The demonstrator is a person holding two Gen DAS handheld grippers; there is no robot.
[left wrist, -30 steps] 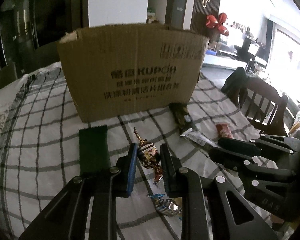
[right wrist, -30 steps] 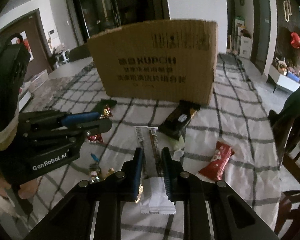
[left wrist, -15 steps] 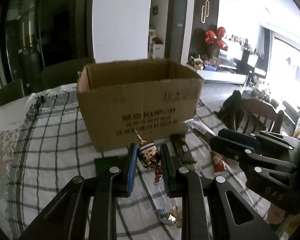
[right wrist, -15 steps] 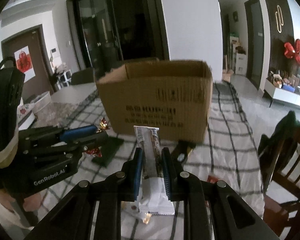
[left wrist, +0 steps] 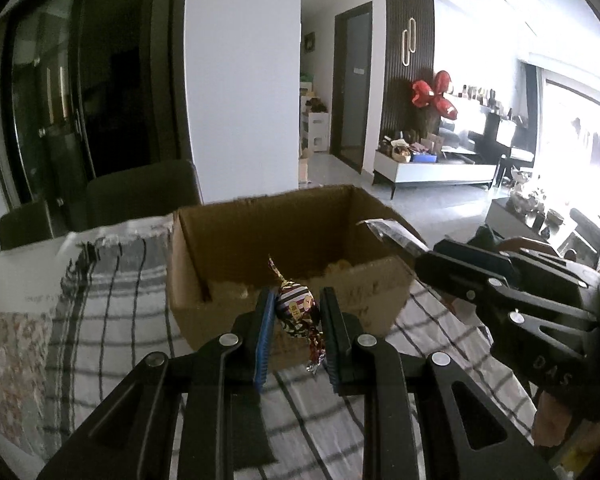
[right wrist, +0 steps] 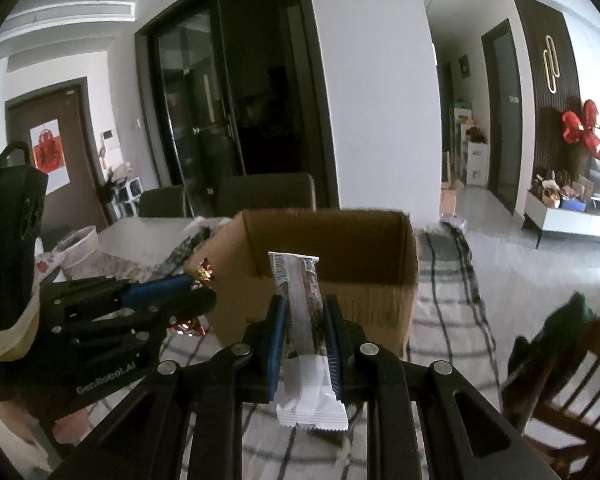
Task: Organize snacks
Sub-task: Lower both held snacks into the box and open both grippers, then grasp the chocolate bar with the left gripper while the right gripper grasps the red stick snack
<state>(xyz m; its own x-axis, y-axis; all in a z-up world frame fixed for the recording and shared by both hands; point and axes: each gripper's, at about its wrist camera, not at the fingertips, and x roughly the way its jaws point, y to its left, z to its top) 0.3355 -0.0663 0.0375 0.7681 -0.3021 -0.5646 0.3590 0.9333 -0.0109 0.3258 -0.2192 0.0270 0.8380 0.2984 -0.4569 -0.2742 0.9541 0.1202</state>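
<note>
My left gripper [left wrist: 297, 304] is shut on a striped foil-wrapped candy [left wrist: 297, 310] and holds it high, just before the near wall of an open cardboard box [left wrist: 236, 240]. My right gripper [right wrist: 302, 310] is shut on a long white snack bar [right wrist: 302, 320], also raised in front of the same box [right wrist: 372, 240]. The right gripper also shows in the left wrist view [left wrist: 432, 258], at the box's right corner. The left gripper shows in the right wrist view [right wrist: 198, 290], left of the box. Some pale contents lie in the box bottom.
The box stands on a checked tablecloth [left wrist: 100, 300]. Dark chairs [left wrist: 140, 196] stand behind the table. A wooden chair [right wrist: 572, 376] is at the right. A white bowl [right wrist: 76, 246] sits at the far left of the table.
Both grippers have risen with their snacks from the tabletop to above box-rim height and moved closer to the box. The loose snacks on the cloth have dropped out of view.
</note>
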